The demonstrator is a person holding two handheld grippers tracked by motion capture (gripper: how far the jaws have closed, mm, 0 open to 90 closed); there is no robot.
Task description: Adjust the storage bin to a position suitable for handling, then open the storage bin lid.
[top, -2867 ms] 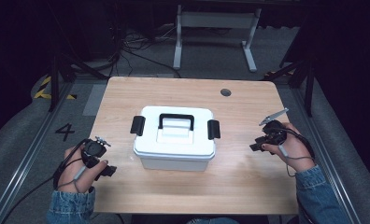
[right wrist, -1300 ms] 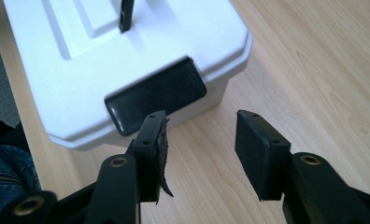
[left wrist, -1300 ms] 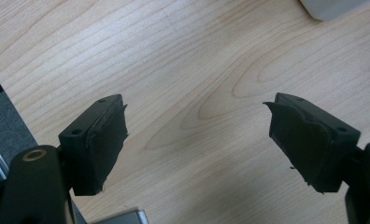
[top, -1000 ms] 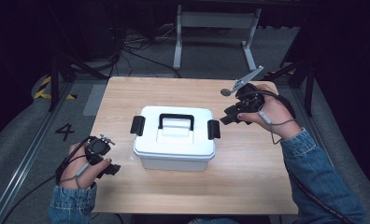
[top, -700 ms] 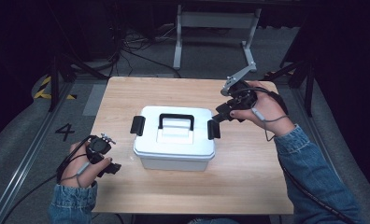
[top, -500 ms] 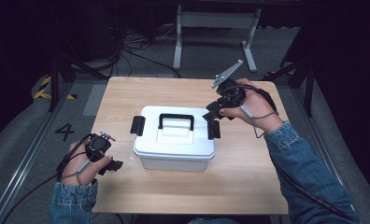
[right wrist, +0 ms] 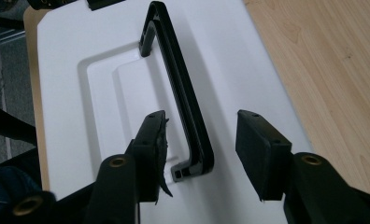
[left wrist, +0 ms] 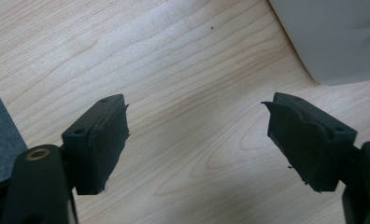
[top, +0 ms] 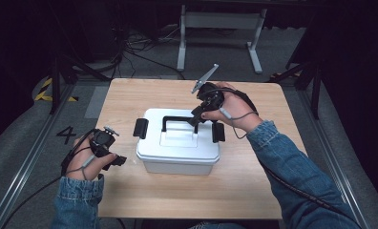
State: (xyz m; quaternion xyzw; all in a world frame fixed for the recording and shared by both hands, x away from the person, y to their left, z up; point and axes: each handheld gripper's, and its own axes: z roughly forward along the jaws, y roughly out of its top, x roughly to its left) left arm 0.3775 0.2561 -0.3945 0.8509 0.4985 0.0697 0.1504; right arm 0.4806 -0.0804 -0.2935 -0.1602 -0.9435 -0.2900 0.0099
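Note:
A white lidded box (top: 177, 143) with a black handle (top: 180, 119) and black side latches stands mid-table. My right gripper (top: 195, 118) hovers over the handle's right end, open; in the right gripper view the handle (right wrist: 181, 88) runs between the two jaws, near the left fingertip (right wrist: 152, 144). My left gripper (top: 116, 161) rests low by the box's left front corner, open, with bare wood between its jaws (left wrist: 197, 135). A corner of the box (left wrist: 332, 37) shows at upper right in the left gripper view.
The wooden table (top: 254, 186) has free room in front of and to the right of the box. Left latch (top: 140, 128) and right latch (top: 218, 132) sit down on the box ends. A metal stand (top: 215, 28) is behind the table.
My right gripper has travelled from the table's right side up and left onto the box lid, over the handle. The left gripper has shifted slightly toward the box.

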